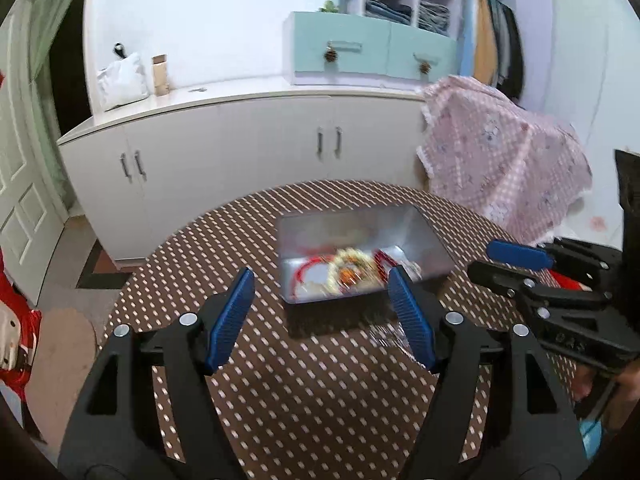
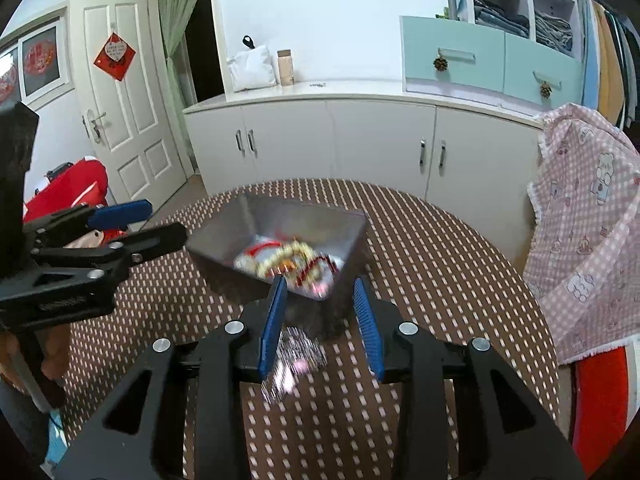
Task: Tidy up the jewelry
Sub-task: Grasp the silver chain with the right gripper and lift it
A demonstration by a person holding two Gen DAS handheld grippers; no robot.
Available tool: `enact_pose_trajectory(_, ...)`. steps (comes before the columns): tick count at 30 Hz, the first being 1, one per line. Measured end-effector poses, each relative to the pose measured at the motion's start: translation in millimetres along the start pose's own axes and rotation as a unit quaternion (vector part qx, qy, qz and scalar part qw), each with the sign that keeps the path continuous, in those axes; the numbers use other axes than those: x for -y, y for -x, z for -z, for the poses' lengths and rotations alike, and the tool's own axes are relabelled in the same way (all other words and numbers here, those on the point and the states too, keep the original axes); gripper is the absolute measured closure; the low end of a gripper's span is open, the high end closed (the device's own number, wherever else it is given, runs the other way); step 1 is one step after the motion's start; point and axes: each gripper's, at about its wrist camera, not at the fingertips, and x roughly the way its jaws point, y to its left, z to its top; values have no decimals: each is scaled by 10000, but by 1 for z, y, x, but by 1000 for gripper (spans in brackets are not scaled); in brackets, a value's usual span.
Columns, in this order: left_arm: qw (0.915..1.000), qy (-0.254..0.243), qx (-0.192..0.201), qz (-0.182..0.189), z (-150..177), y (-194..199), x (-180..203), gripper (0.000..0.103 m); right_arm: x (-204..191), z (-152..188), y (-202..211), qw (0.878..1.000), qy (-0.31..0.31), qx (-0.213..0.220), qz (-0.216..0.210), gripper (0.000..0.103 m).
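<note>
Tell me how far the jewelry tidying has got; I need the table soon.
Done: beads and red bangles lie in the metal tin. In hand: nothing; the left gripper and right gripper are both open. Left: a sparkly, blurred piece lies on the table beside the tin.

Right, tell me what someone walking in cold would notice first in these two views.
First, the open metal tin in the middle of the round table with its brown dotted cloth, holding a tangle of red and pale beaded jewelry. Next, a glittery, blurred piece lying on the cloth just in front of the tin, between the open jaws of the right gripper. The left gripper, jaws wide and empty, faces the tin from the other side.
</note>
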Motion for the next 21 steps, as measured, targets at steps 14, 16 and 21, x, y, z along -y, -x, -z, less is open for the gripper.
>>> enact_pose_trajectory(14,9959,-366,-796,220,47,-29,46,34,21,40,-25,9976,-279,-636,-5,67)
enact_pose_trajectory(16,9961,-290,-818,171,48,-28,41,34,20,37,-32,9971,-338,-663,-135,67)
enact_pose_trajectory(21,9959,-122,-896,89,54,-26,26,34,16,27,-49,9959,-439,-740,-283,69)
